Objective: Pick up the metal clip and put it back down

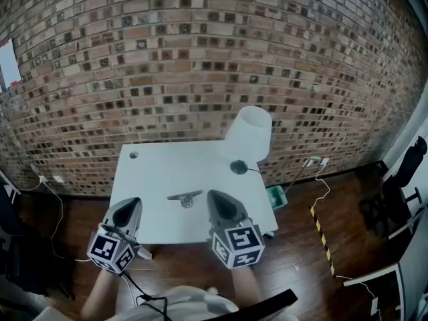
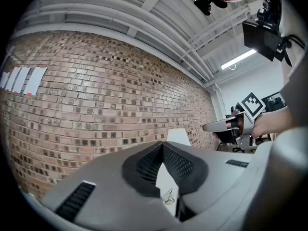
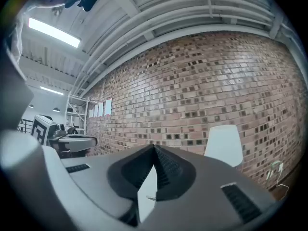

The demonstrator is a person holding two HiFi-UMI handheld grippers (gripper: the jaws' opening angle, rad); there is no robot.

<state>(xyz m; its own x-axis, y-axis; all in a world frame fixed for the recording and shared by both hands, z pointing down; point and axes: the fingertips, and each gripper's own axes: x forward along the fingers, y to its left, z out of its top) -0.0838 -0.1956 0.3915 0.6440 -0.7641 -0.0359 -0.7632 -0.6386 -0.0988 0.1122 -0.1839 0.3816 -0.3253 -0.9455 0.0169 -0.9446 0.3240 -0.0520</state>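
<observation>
Silver metal clip (image 1: 185, 196) is seen lying on white surface (image 1: 154, 172) between left tongs (image 1: 131, 204) and right tongs (image 1: 214, 196), both clenched empty; it could be shoved off if approached unopened.

place: loft-style office | evidence: brick wall (image 1: 200, 45), white desk (image 1: 154, 179), lamp (image 1: 249, 132), office chairs (image 1: 409, 162) (right edge)

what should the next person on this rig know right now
Left gripper: shut, empty, over the table's near left corner.
Right gripper: shut, empty, tips close to the clip's right end.
Metal clip: lying on the white table, between the two grippers, held by neither.
Done: nothing these views can confirm.
Left: open a gripper, grip the clip, lift it, set it back down.
</observation>
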